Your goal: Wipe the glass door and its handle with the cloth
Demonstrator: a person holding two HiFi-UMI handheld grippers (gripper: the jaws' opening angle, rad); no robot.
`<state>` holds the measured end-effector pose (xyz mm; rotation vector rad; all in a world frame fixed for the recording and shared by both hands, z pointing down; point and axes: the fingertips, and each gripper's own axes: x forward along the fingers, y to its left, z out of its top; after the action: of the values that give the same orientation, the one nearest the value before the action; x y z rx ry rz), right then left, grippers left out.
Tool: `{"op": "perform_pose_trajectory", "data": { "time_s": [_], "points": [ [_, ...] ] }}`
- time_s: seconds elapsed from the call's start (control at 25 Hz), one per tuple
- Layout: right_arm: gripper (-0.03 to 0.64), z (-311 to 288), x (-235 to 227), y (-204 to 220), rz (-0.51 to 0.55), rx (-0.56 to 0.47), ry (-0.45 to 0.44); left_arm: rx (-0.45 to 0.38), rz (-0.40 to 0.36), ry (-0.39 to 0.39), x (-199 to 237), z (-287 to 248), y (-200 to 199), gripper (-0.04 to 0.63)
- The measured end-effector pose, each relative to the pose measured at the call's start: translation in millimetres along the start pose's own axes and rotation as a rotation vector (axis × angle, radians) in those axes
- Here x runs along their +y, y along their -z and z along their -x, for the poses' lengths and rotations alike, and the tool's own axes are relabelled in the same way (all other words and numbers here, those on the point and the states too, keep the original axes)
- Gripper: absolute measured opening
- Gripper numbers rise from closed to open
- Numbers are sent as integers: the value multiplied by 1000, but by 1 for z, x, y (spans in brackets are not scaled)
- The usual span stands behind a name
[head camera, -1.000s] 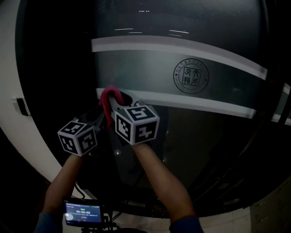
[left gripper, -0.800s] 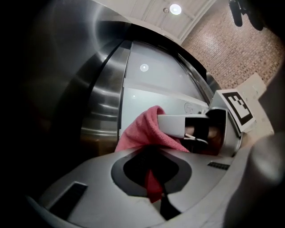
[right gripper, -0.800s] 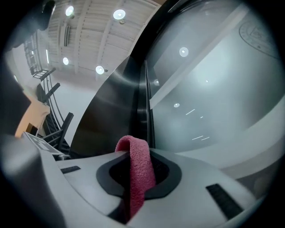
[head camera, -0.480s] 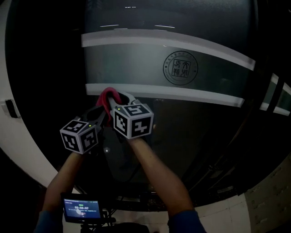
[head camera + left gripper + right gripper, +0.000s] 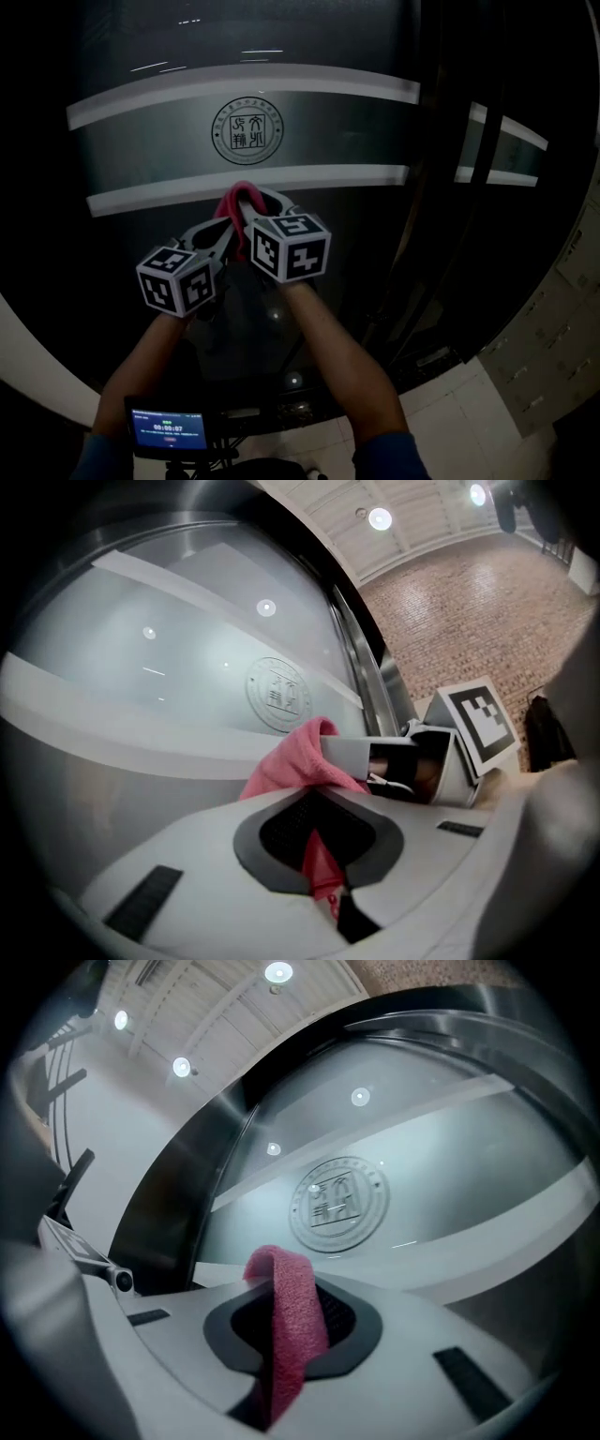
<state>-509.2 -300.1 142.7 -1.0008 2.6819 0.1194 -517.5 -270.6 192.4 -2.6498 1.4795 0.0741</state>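
Observation:
The pink cloth (image 5: pixel 238 208) is bunched between both grippers and pressed against the glass door (image 5: pixel 309 131), just below the round seal (image 5: pixel 247 131) printed on the frosted band. My left gripper (image 5: pixel 223 231) is shut on the cloth (image 5: pixel 292 767), which runs out through its jaws. My right gripper (image 5: pixel 255 208) is shut on the same cloth (image 5: pixel 292 1326), a strip of it arching up between the jaws. The seal (image 5: pixel 337 1203) sits straight ahead in the right gripper view. No door handle shows in any view.
A dark vertical door frame (image 5: pixel 441 187) runs down right of the glass. Pale floor tiles (image 5: pixel 487 412) lie at lower right. A small lit screen (image 5: pixel 169 433) hangs at the person's waist. A brick wall (image 5: pixel 469 611) stands beyond the frame.
Both grippers with the cloth have slid right along the glass; the seal, formerly up and right of them, now sits directly above them. The door frame has come into view.

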Motion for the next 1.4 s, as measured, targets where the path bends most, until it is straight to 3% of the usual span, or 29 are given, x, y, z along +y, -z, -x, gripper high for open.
{"op": "perform_pose_trajectory", "data": {
  "time_s": [0.32, 0.64, 0.8, 0.96, 1.08, 1.4],
  "points": [
    [32, 79, -117, -21, 9, -42, 170, -17, 10, 121, -85, -66, 2, 12],
    [32, 125, -194, -24, 42, -3, 257, -26, 23, 106, -108, -96, 9, 12],
    [32, 133, -209, -22, 40, 3, 279, -17, 32, 89, -104, -99, 15, 12],
    [32, 118, -172, -19, 36, -17, 202, -29, 42, 55, -88, -84, 15, 12],
    [32, 104, -122, -15, 33, -58, 128, -73, 2, -22, -65, -52, 15, 12],
    [32, 19, 69, 49, 67, -74, -152, -113, -90, -249, 27, 76, 37, 12]
  ]
}}
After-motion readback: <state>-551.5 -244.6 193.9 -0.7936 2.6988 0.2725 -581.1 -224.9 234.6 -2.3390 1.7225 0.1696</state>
